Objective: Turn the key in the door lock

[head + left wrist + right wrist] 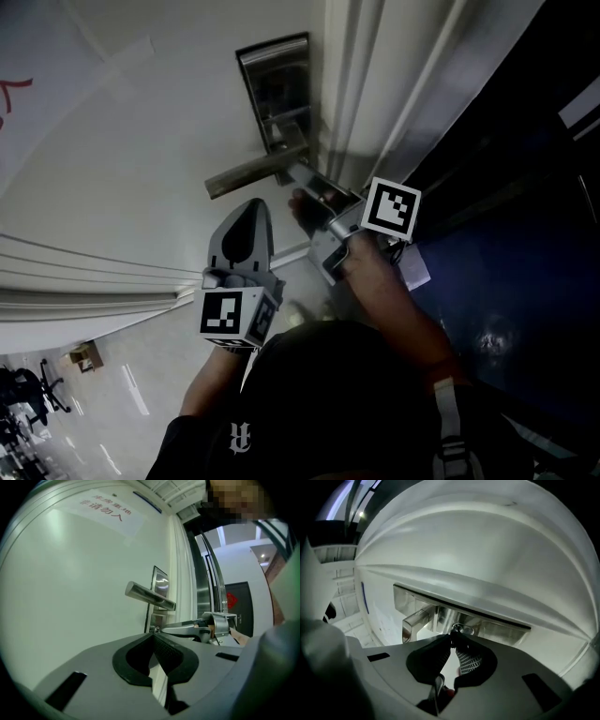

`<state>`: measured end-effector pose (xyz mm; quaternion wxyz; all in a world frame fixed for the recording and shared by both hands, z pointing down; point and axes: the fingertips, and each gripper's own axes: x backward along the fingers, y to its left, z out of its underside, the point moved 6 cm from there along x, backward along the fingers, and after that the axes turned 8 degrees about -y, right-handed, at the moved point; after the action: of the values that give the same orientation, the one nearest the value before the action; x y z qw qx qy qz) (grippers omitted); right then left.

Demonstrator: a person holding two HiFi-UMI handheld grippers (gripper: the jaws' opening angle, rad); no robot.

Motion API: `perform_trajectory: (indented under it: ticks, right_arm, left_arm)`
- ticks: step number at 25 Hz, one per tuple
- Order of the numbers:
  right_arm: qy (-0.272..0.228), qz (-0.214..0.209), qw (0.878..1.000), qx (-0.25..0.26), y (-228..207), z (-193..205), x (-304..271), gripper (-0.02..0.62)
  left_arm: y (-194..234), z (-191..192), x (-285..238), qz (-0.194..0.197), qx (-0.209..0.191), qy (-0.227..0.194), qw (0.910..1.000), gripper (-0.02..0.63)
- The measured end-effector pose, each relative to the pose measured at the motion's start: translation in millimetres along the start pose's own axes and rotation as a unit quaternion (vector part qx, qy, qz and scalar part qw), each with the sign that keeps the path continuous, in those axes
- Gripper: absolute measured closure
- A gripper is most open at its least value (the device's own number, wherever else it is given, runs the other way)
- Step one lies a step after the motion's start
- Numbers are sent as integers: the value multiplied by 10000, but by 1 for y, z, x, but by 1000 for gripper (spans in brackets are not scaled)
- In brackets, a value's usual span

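Observation:
A steel lock plate with a lever handle sits on the white door. My right gripper reaches under the handle to the plate. In the right gripper view its jaws are shut on the key, which sticks out of the lock plate just right of the handle. My left gripper hangs lower and left of the lock, apart from the door, shut with nothing in it. From the left gripper view, the handle and the right gripper lie ahead.
The door frame runs beside the lock, with a dark opening to its right. A paper sign is stuck high on the door. Tiled floor shows below, with an office chair far off.

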<state>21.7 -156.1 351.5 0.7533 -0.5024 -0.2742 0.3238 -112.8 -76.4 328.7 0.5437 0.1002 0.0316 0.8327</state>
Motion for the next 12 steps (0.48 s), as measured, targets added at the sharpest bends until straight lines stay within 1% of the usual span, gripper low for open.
perform_trajectory:
  ticks: [4, 7, 9, 12]
  right_arm:
    - [-18, -292, 9974, -661, -3, 2, -2, 565]
    - [-122, -581, 9894, -1323, -6, 5, -3, 565]
    - [-237, -872, 9775, -1908, -10, 8, -4, 566]
    - [-356, -1372, 9532, -2672, -15, 13, -6, 565]
  left_arm:
    - [-1, 0, 0, -28, -11, 26, 10000, 600]
    - [-3, 0, 0, -48, -1, 71, 10000, 600]
    - [-4, -1, 0, -38, -22, 68, 10000, 600]
    - [-4, -1, 2, -45, -53, 101, 9999, 600]
